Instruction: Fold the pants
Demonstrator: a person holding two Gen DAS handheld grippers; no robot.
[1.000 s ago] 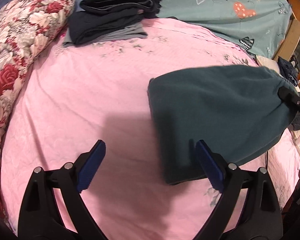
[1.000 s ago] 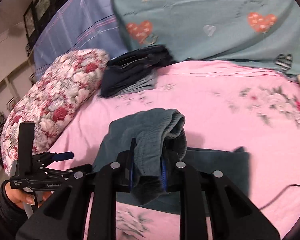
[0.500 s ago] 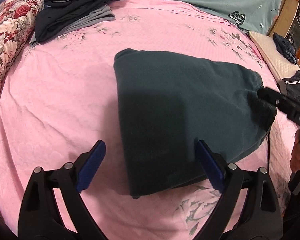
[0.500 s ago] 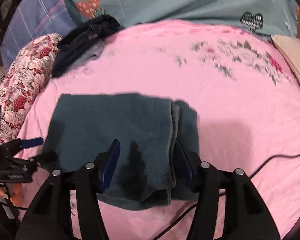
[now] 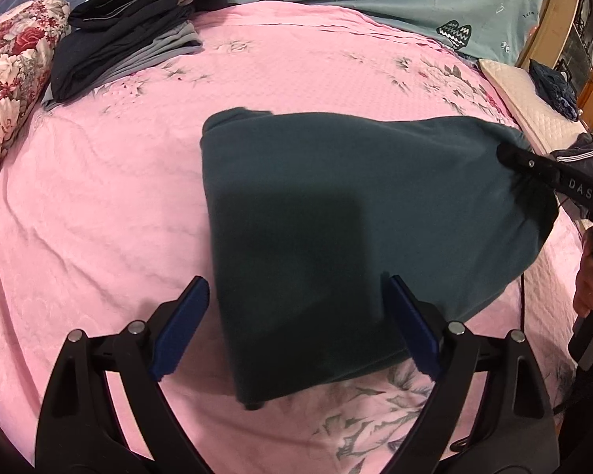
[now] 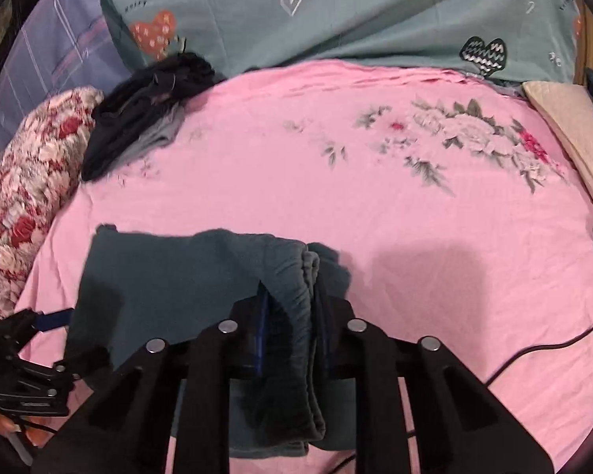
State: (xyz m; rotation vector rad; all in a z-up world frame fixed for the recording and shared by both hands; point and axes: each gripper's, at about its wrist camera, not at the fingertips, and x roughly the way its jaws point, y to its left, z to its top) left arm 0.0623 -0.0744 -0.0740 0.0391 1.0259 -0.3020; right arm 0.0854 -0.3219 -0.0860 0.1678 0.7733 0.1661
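Observation:
The dark teal pants [image 5: 336, 217] lie folded on the pink bed sheet [image 5: 99, 217]. My left gripper [image 5: 296, 324] is open, its blue pads either side of the near end of the pants, just above them. My right gripper [image 6: 292, 331] is shut on the bunched waistband edge of the pants [image 6: 296, 276]; it also shows in the left wrist view [image 5: 549, 173] at the pants' right end. The left gripper shows at the lower left of the right wrist view [image 6: 31, 347].
A stack of dark folded clothes [image 5: 138, 27] sits at the far left of the bed, beside a floral pillow [image 5: 8, 79]. A teal heart-print duvet [image 6: 336, 12] lies along the back. A cream cushion [image 5: 533, 114] and a black cable [image 6: 553, 347] are at the right.
One second ago the right gripper held the pants; half a second ago it was open over them. Now it is shut on the waistband edge again. The left gripper stayed open.

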